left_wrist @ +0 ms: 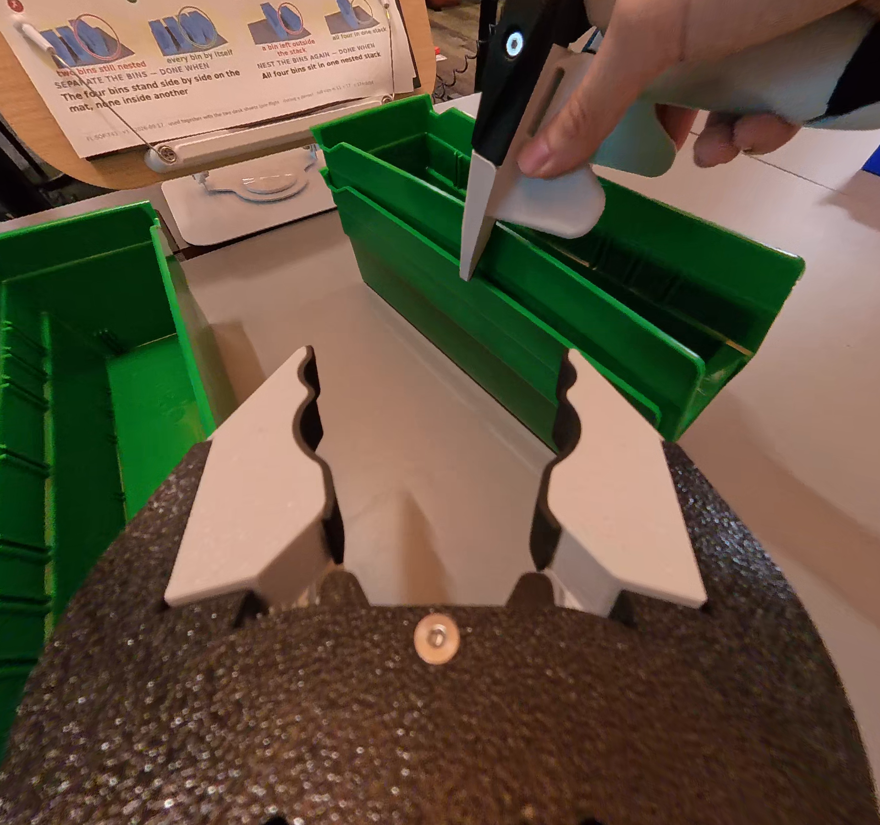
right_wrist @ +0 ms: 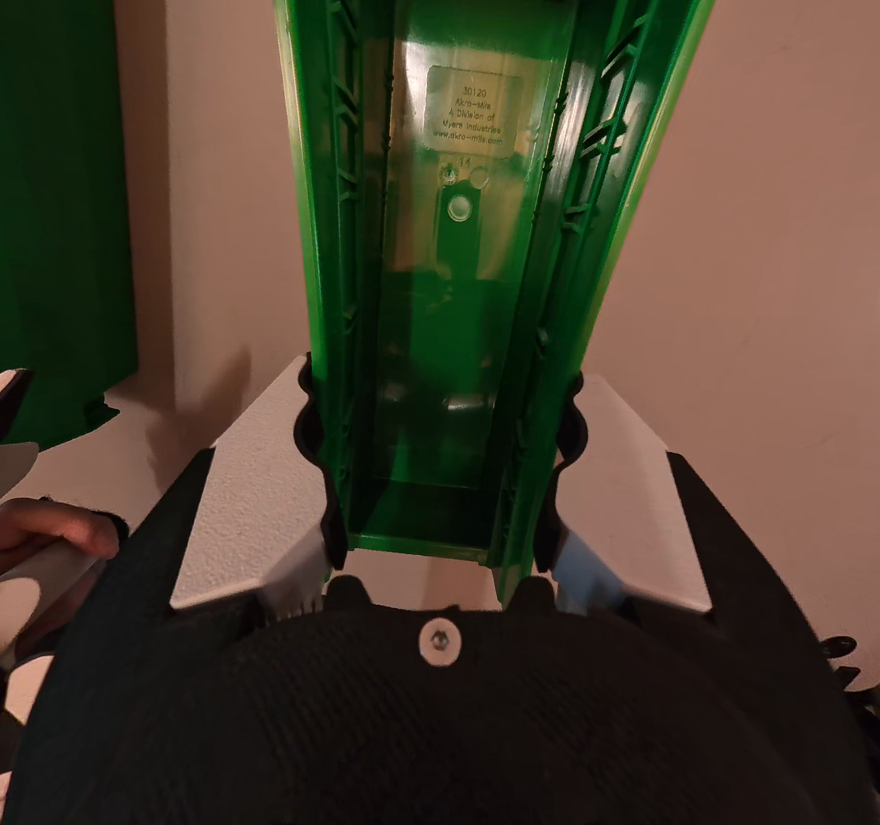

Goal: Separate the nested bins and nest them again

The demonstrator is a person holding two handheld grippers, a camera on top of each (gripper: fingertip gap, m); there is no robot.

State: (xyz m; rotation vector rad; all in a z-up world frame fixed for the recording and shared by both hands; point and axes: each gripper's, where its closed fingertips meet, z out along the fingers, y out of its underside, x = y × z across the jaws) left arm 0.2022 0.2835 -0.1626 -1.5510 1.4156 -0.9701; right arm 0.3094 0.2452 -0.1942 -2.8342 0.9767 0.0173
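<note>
A stack of nested green bins [left_wrist: 476, 325] stands on the table at the right of the left wrist view. My right gripper [left_wrist: 514, 240] comes down from above, held by a hand, with its fingers astride the top bin [right_wrist: 476, 278]. In the right wrist view its pads [right_wrist: 312, 445] press both outer side walls of that narrow bin, so it is shut on it. A single green bin [left_wrist: 95, 373] stands apart at the left and also shows in the right wrist view [right_wrist: 62, 182]. My left gripper [left_wrist: 438, 359] is open and empty, low over the table between that bin and the stack.
An instruction sheet on a wooden board [left_wrist: 214, 40] stands at the back on a white base [left_wrist: 247, 211]. The beige table [left_wrist: 785, 516] extends to the right of the stack. The hand holding the left gripper [right_wrist: 57, 535] shows at the left edge.
</note>
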